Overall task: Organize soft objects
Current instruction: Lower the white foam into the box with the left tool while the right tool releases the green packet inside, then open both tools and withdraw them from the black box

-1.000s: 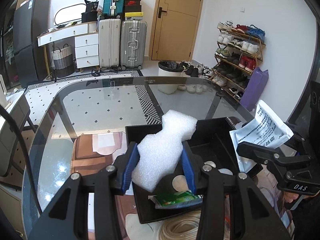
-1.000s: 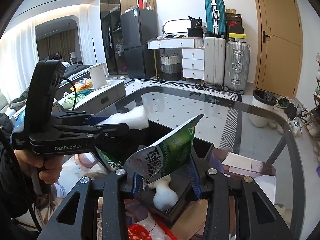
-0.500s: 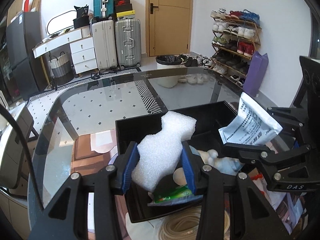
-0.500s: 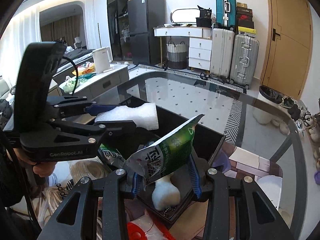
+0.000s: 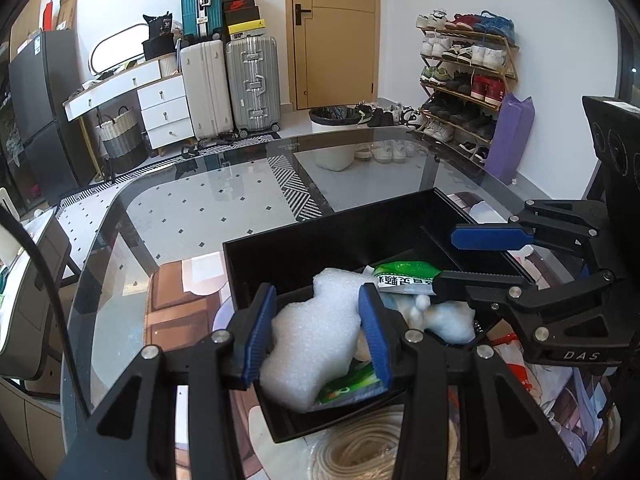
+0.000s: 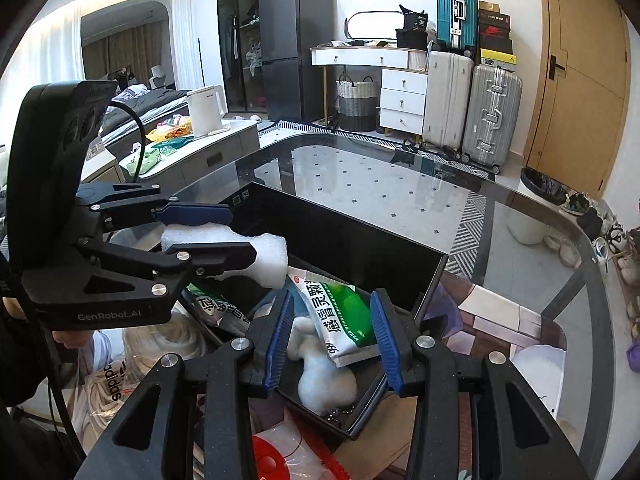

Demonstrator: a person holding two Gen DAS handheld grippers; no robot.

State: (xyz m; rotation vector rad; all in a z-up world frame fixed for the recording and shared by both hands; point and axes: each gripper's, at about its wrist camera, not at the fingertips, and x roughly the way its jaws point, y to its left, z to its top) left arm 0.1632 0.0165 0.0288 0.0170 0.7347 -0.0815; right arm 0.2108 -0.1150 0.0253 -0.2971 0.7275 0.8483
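Left gripper: fingers clenched on a white foam block, blue pads pressed into both its sides. The foam is held low over the near compartment of the black bin; whether its lower end touches the contents I cannot tell. In the right wrist view the same gripper enters from 9 o'clock with the foam protruding past its tips, above the bin's near-left part.

Right gripper: fingers released, spread apart, gripping nothing. Between them, lower down, a green-and-white sachet lies flat inside the bin, partly on top of a white fluffy piece. In the left wrist view this gripper comes in from 3 o'clock, its two fingers apart, one above the other, with the sachet lying just at the lower fingertip.

Second green sachet sits under the foam at the bin's near edge; also seen at 9 o'clock of the right gripper.

Bin rests on a glass table. Coiled pale cord lies at 6 o'clock, just outside the bin. Red-and-clear packet at 6 o'clock in the right wrist view.
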